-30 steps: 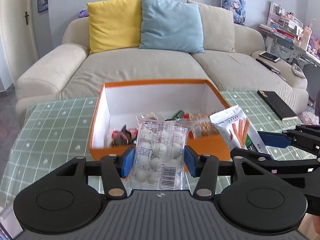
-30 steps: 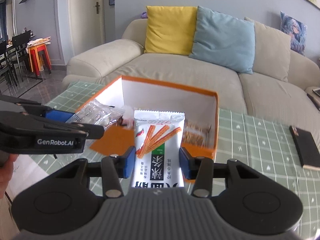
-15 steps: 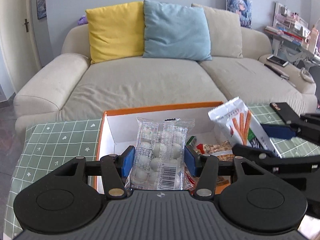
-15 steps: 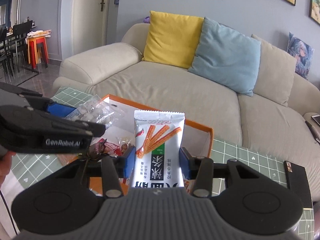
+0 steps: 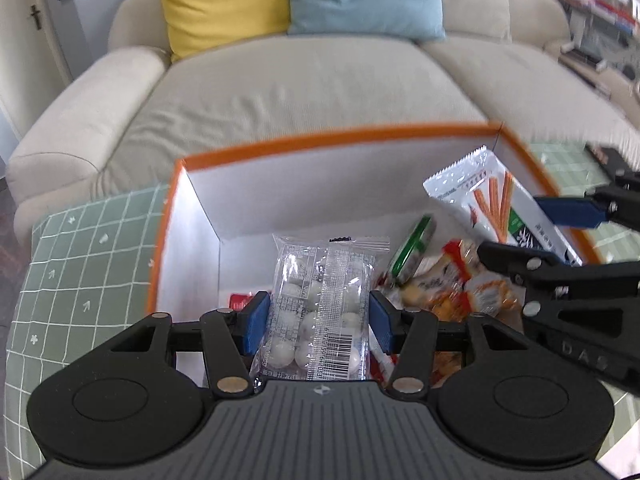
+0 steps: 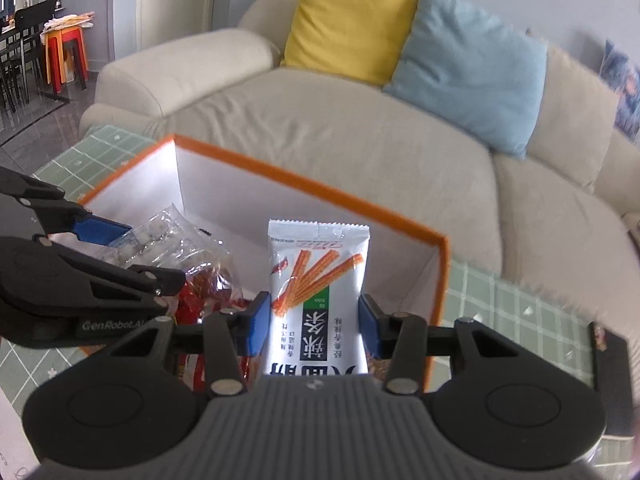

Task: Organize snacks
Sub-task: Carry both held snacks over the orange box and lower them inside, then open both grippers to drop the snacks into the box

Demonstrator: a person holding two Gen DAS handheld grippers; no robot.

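**Both packets held over the orange box**

Here the left gripper (image 5: 318, 322) is clamped on a clear packet of white round sweets (image 5: 320, 308), its blue pads pressing the packet's two sides. The packet stands upright between them, above the near part of the orange box (image 5: 332, 138). The box has white inner walls and sits on a table covered with a green checked cloth (image 5: 80, 264).

The right gripper (image 6: 312, 328) is closed on a white packet printed with orange sticks (image 6: 316, 292), also upright, over the right half of the box. In the left wrist view this packet (image 5: 496, 212) leans near the box's right wall.

Inside the box lie other snacks: a green-edged packet (image 5: 412, 252) and orange-and-red wrapped snacks (image 5: 460, 280) on the right side, and a small red wrapper (image 5: 240, 300) at the near left. The two grippers are near each other, side by side. Beyond the box stands a beige sofa (image 6: 360, 128) with a yellow cushion (image 6: 352, 20) and a light blue cushion (image 6: 468, 64).
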